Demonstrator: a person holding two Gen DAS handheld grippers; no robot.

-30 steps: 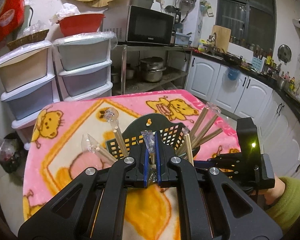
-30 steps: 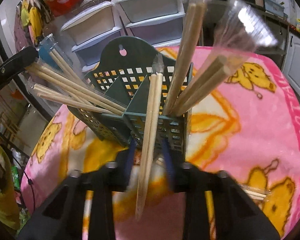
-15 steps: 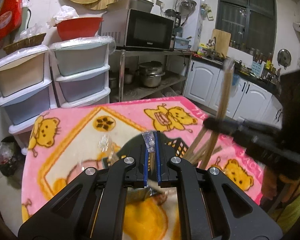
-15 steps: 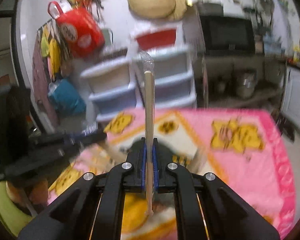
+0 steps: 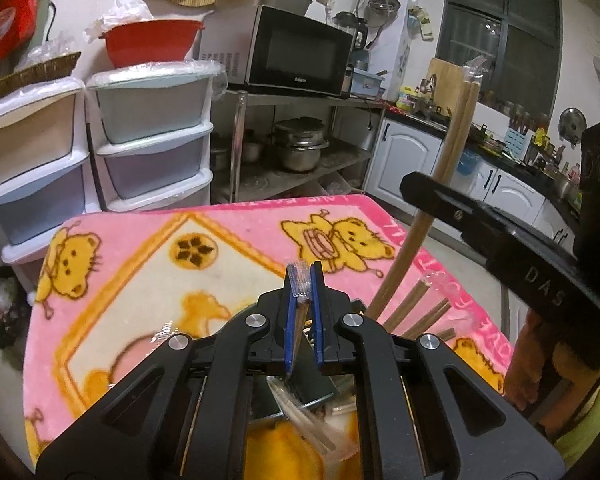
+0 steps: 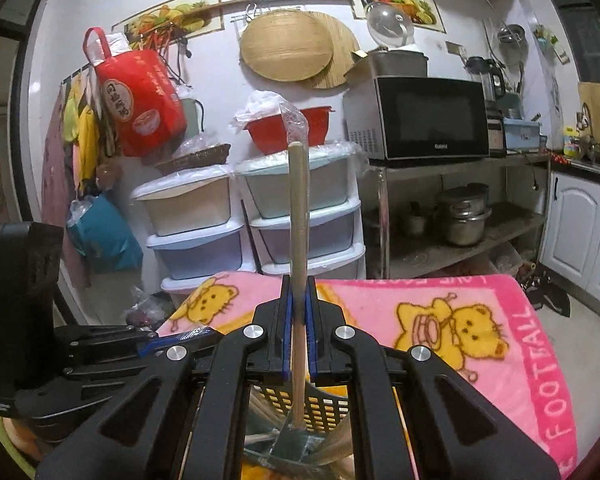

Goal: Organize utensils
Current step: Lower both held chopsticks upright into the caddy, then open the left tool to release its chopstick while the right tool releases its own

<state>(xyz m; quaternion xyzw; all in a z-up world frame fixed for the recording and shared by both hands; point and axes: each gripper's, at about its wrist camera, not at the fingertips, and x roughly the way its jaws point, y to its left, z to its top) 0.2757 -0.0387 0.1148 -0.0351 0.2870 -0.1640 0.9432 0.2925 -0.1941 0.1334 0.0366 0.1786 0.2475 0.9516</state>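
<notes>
My left gripper is shut on a plastic-wrapped pair of chopsticks, held above the dark utensil basket, which is mostly hidden under the jaws. My right gripper is shut on another wrapped wooden chopstick pair, held upright with its lower end in the basket below. From the left wrist view the right gripper crosses at the right, with its chopsticks rising steeply. Several wrapped chopsticks lean out of the basket. The left gripper also shows in the right wrist view.
A pink bear-print blanket covers the table. Stacked plastic drawers stand behind it, then a metal shelf with a microwave and pots. White cabinets run along the right. A red bag hangs on the wall.
Both grippers have risen and tilted up from the basket, each keeping its chopstick pair. The basket has dropped below the jaws in both views. The right gripper now crosses the left view's right side.
</notes>
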